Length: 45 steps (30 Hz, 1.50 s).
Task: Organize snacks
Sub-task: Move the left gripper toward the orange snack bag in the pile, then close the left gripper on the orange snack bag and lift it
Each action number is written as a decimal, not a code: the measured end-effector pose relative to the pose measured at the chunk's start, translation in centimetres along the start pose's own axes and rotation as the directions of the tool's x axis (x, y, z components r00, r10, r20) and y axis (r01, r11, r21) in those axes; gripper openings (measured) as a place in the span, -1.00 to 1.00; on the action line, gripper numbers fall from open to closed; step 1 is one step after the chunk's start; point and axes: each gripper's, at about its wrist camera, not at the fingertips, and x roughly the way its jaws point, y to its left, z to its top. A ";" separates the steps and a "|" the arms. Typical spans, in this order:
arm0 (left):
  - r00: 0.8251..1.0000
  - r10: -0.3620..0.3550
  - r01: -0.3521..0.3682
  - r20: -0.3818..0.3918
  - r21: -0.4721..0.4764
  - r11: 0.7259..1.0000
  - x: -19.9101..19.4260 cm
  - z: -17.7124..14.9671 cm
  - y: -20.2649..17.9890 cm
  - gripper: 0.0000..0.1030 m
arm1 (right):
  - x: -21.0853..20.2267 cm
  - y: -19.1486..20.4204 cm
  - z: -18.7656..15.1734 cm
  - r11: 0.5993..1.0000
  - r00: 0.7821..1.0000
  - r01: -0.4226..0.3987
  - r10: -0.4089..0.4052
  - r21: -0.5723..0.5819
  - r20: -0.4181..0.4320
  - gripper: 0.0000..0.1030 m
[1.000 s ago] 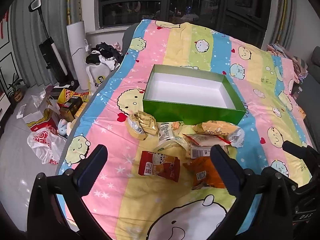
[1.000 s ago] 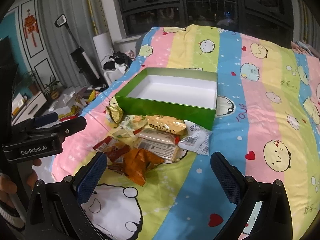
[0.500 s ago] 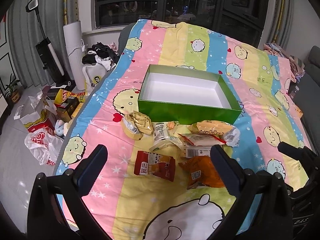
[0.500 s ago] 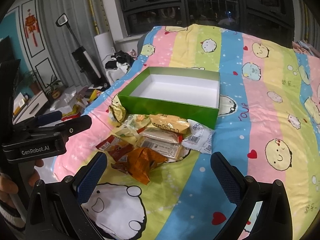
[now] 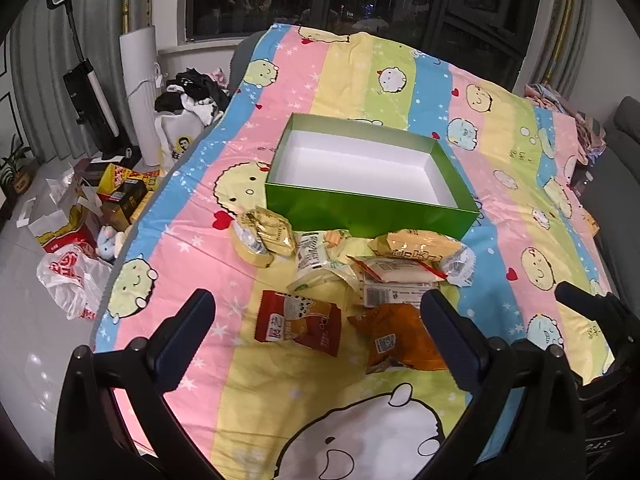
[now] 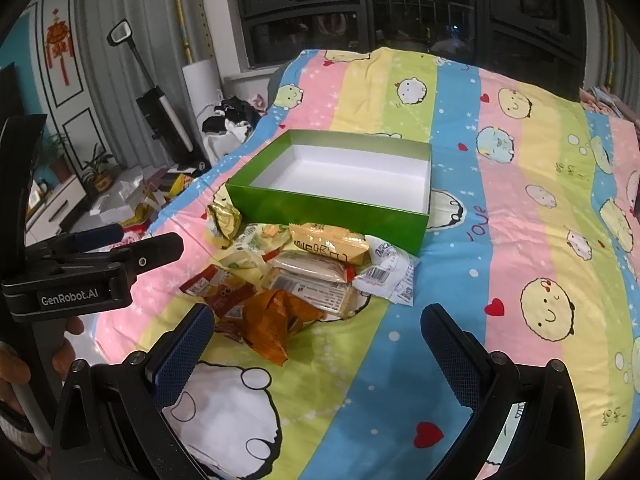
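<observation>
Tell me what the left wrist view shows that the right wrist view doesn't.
Only the left wrist view shows the white plastic bag with red print on the floor and the grey sofa edge at far right. Only the right wrist view shows the red hanging knot ornament on the wall and the left gripper's black body from the side. Both show the empty green rectangular box, the snack packets heaped before it, including the crumpled orange packet, and open jaws.

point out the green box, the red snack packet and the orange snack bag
green box (image 5: 360, 210), left wrist view, front outer wall
red snack packet (image 5: 298, 322), left wrist view, middle of its face
orange snack bag (image 6: 272, 320), right wrist view, crumpled middle
</observation>
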 end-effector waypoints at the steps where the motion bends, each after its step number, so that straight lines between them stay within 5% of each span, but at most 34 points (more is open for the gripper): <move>1: 1.000 -0.008 0.008 -0.002 -0.001 1.000 0.1 0.0 0.0 0.99 | 0.0 0.0 -0.1 1.000 1.000 0.000 0.000 0.000 0.000 1.00; 22: 0.991 -0.107 0.105 -0.076 -0.030 0.994 2.3 -0.8 -0.5 0.99 | 1.9 -0.7 -1.2 1.000 0.999 -0.012 0.013 0.015 -0.052 1.00; 32: 0.960 -0.238 0.231 -0.148 -0.061 0.971 4.1 -2.3 -0.7 0.87 | 4.7 -1.9 -3.6 0.984 0.980 -0.151 0.162 0.096 -0.117 1.00; 39: 0.943 -0.278 0.276 -0.184 -0.034 0.961 5.5 -3.6 -1.7 0.56 | 7.0 -1.8 -5.2 0.951 0.949 -0.266 0.287 0.155 -0.130 0.99; 45: 0.913 -0.338 0.333 -0.228 -0.059 0.941 7.4 -4.1 -2.0 0.25 | 8.6 -0.7 -5.3 0.927 0.924 -0.342 0.361 0.157 -0.123 0.63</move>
